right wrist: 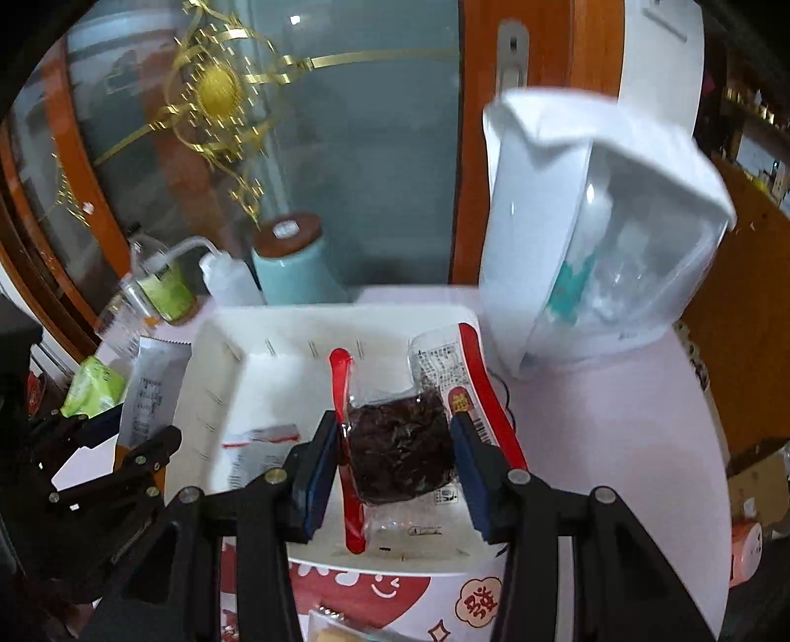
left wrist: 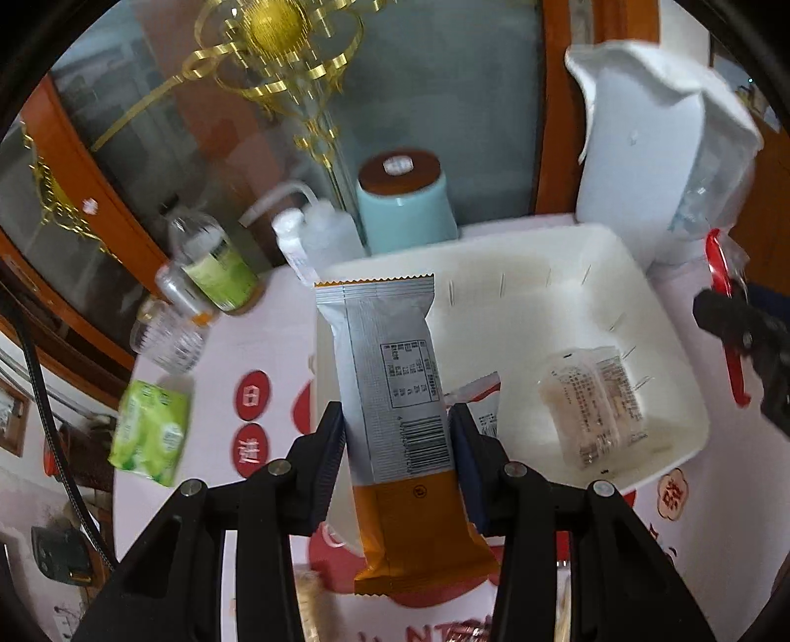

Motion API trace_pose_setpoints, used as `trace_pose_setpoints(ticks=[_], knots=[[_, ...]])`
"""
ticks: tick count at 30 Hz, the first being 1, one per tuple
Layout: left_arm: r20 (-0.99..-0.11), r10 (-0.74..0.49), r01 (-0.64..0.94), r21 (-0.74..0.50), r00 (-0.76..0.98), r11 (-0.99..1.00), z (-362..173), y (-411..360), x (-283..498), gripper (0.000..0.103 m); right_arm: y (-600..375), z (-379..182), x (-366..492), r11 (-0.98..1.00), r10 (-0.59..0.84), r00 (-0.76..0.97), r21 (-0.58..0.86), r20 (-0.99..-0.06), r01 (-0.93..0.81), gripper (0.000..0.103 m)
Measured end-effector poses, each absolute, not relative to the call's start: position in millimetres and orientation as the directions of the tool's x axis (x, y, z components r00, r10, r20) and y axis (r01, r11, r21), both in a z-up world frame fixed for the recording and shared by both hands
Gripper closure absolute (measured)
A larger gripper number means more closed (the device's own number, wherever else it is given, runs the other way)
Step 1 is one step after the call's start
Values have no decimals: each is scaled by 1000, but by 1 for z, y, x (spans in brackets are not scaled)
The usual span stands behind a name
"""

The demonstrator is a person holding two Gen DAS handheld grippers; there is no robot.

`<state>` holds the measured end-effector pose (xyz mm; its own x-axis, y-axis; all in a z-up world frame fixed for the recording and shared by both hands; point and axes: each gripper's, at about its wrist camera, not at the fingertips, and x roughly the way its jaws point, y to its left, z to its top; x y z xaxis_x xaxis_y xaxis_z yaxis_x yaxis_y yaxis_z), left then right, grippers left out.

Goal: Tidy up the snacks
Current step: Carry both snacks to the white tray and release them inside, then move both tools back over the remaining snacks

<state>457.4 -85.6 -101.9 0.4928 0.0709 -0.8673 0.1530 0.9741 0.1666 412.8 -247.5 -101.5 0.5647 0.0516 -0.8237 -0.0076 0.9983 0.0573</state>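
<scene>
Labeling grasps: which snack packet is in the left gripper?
The long silver-and-orange packet, clamped between the left gripper pads. The clear packet lies in the white bin; the red-edged dark snack packet is in the right gripper.

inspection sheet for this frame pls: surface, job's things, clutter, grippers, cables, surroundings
Surface: table under a pale cloth with red printed badges.
Job's things: white bin holds a clear twin-pack and a small red-striped packet; silver-orange snack bar; red-edged pouch of dark snack.
Clutter: green tissue pack, water bottles, squeeze bottle, teal canister, white kettle.
Grippers: left hand-held gripper shut on the snack bar; right hand-held gripper shut on the pouch, over the bin.
Cables: black cord at the table's left edge.
Surroundings: wood-framed glass door with gold ornament.
</scene>
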Motion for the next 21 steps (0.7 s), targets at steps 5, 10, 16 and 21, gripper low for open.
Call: trace_pose_setpoints(ticks=[5, 10, 16, 21], knots=[[-898, 85, 144, 162, 432, 976, -144, -97, 475, 62, -253, -141, 430, 997, 70, 510, 80, -858, -2, 57], [-917, 88, 130, 150, 389, 980, -172, -106, 486, 59, -255, -163, 440, 994, 88, 468, 111, -879, 21, 56], [-930, 56, 131, 110, 363, 985, -186, -107, 488, 19, -249, -168, 436, 991, 119, 501, 132, -857, -10, 22], [-941, 48, 132, 97, 335, 986, -187, -99, 485, 19, -250, -162, 430, 988, 141, 514, 157, -846, -13, 15]])
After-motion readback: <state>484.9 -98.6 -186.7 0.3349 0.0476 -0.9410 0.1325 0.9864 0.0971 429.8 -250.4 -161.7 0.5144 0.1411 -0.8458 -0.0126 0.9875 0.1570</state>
